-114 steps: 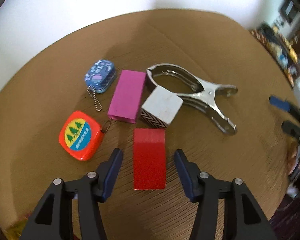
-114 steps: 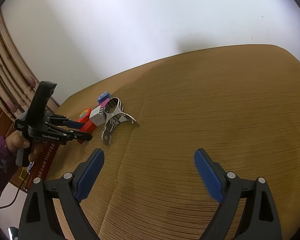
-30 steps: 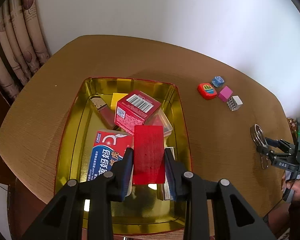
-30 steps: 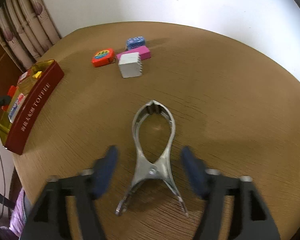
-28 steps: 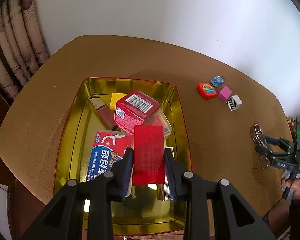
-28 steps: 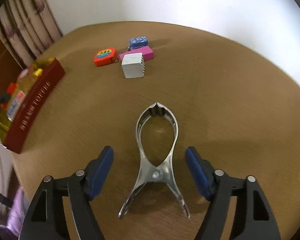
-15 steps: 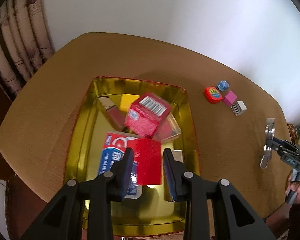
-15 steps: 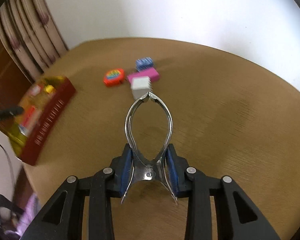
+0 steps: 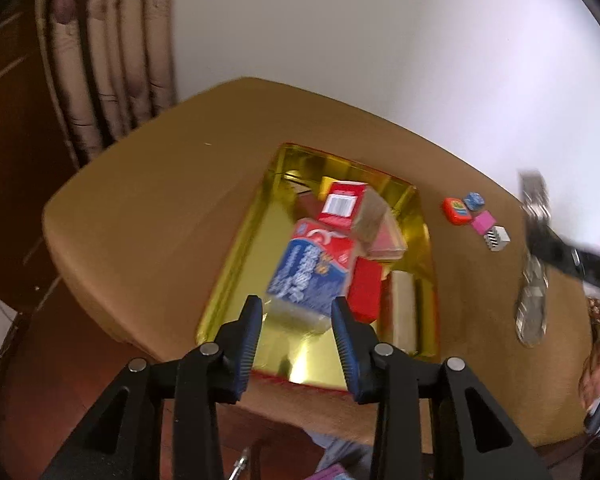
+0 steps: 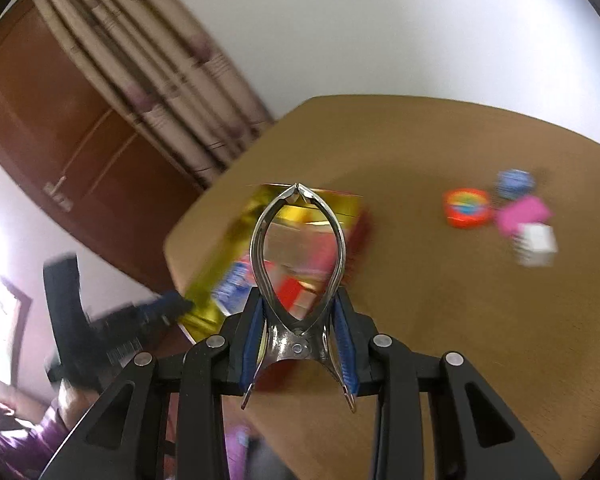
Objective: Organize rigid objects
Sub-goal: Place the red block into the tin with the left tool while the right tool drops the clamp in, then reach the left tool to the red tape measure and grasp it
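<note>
Your right hand-held gripper [image 10: 298, 346] is clamped on the metal clip [image 10: 298, 272] just above its pivot, with the clip's nose pointing ahead toward the gold tray [image 9: 236, 264] and nothing under it but air; carry it level until the nose is over the tray's open floor, lower it before you release, and choose a spot free of the boxes so it does not skid off a lid. Your left hand-held gripper [image 9: 298, 338] has just been opening its jaws, and nothing sits between them now; the red block [image 9: 364, 290] lies in the tray beside the toothpaste box [image 9: 312, 276], touching its edge, so judge that placement finished and draw this hand clear so the two tools do not meet above the rim. The tray already holds a red carton with a barcode [image 9: 342, 204] and a clear-lidded box [image 9: 382, 232], so room is tight. Still out on the surface [image 9: 140, 220], well apart from the tray, wait the orange tape measure [image 10: 466, 208], the blue patterned tin [image 10: 514, 182], the pink block [image 10: 524, 210] and the white cube [image 10: 536, 244], grouped close together. The surface is a rounded brown wooden top near a white wall [image 9: 380, 40]; a patterned curtain [image 10: 152, 76] and a brown wooden door [image 10: 60, 120] stand behind it; both views are blurred with motion.
</note>
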